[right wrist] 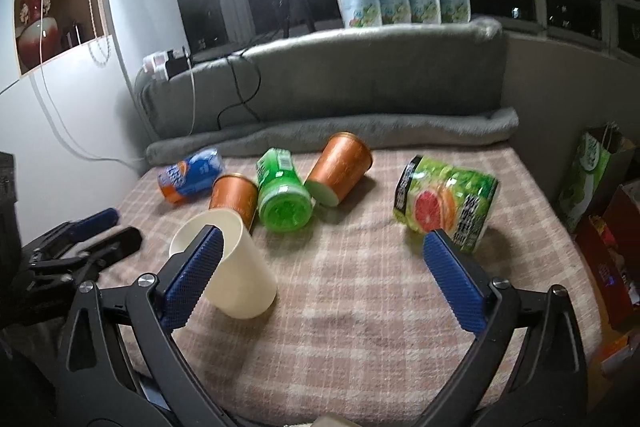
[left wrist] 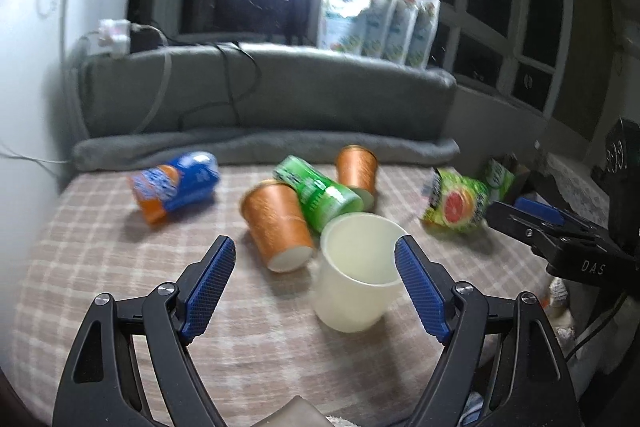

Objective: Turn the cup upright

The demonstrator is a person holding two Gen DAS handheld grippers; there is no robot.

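Both sets of fingers were wide and empty, left gripper nearest the cream cup standing mouth-up on the checked blanket, orange cup at its 10 o'clock, right gripper well apart.

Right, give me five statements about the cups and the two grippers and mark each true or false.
1. The cream cup stands mouth-up on the checked blanket. True, though it looks tilted.
2. The left gripper is shut on the cream cup. False: its fingers are spread wide, and only the other finger is near the cup.
3. Both orange cups stand upright. False: both lie tipped over.
4. The green bottle lies between the two orange cups. True.
5. The right gripper holds the grapefruit packet. False: it is open and holds nothing.
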